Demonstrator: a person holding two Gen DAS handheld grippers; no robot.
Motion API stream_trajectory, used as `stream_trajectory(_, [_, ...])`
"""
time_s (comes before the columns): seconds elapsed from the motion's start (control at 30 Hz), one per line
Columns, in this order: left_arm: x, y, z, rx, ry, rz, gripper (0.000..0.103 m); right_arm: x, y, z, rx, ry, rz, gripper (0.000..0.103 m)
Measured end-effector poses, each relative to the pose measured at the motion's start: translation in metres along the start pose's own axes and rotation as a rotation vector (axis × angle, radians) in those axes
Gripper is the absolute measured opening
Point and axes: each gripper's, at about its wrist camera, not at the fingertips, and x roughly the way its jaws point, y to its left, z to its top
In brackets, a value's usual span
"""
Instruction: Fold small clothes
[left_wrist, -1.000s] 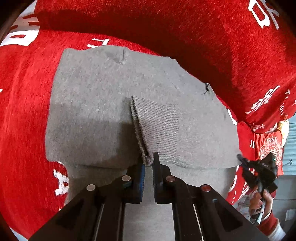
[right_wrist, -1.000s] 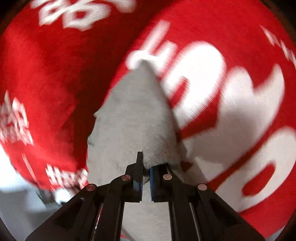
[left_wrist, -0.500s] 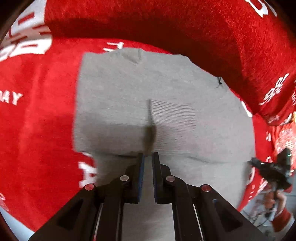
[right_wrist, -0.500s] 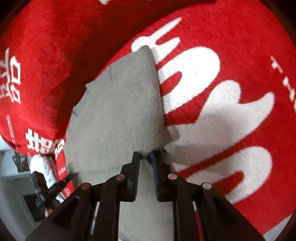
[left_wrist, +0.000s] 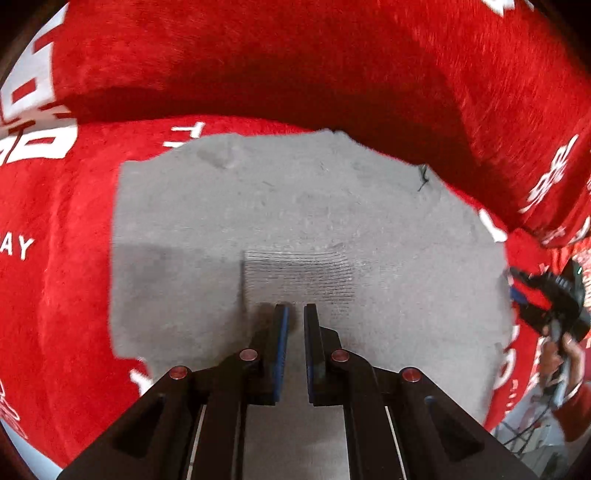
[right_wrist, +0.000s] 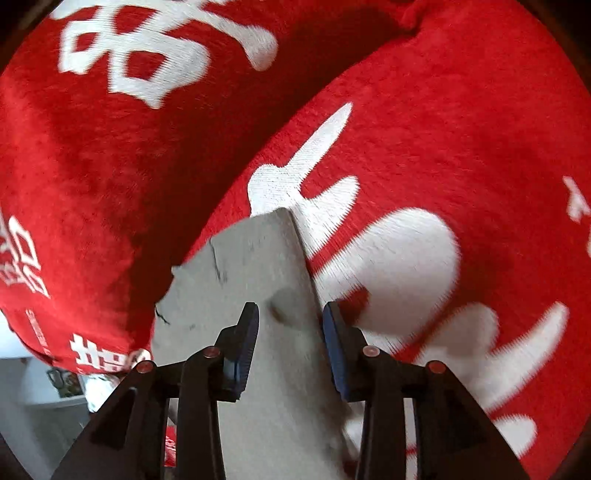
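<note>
The grey knit garment (left_wrist: 295, 221) lies flat on a red blanket (left_wrist: 66, 295) printed with white lettering, with a raised red fold of that blanket along its far side. A ribbed cuff (left_wrist: 299, 277) rests folded inward on top of the garment body, near its centre.

The left gripper (left_wrist: 295, 314) sits at the near edge of the cuff with its fingers a narrow gap apart; no fabric shows between them, so the cuff appears released.

The right gripper (right_wrist: 290, 321) has its fingers spread wide over the garment's right edge, gripping nothing. The right gripper is also visible at the far right of the left wrist view.

Judgement: the sleeve fold is laid in place, and both grippers are free to take new hold points.
</note>
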Motion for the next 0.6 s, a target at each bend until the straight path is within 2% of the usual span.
stream_trajectory(0.07, [0.01,-0.002,0.0,-0.004,0.014,0.03,0.009,0.013,0.003,0.006,0.008,0.03,0.016,0.038])
stream_trajectory(0.1, [0.012,-0.001,-0.001,-0.01,0.014,0.034,0.009,0.013,0.007,0.007,-0.005,0.037,0.013,0.015])
stream_trajectory(0.13, [0.012,0.0,-0.002,-0.017,0.008,0.034,0.009,0.014,0.019,0.007,-0.069,0.054,-0.015,0.008])
stream_trajectory(0.17, [0.012,0.001,-0.002,-0.021,0.006,0.035,0.009,0.012,0.027,0.006,-0.122,0.05,-0.044,0.008])
stream_trajectory(0.23, [0.013,0.0,-0.003,-0.019,0.004,0.046,0.009,0.005,0.055,0.0,-0.315,0.015,-0.142,0.008])
stream_trajectory(0.3, [0.015,-0.002,-0.004,-0.003,0.003,0.06,0.009,0.007,0.061,-0.002,-0.407,0.005,-0.237,0.008])
stream_trajectory(0.37, [0.017,-0.005,-0.004,0.013,0.001,0.078,0.009,0.021,0.056,-0.002,-0.444,0.022,-0.33,0.008])
stream_trajectory(0.5, [0.016,-0.006,-0.008,0.038,0.0,0.103,0.009,0.019,0.056,-0.007,-0.44,-0.026,-0.37,0.013])
stream_trajectory(0.6, [0.013,0.0,-0.015,0.027,0.004,0.105,0.009,0.008,0.055,-0.012,-0.406,-0.029,-0.401,0.014])
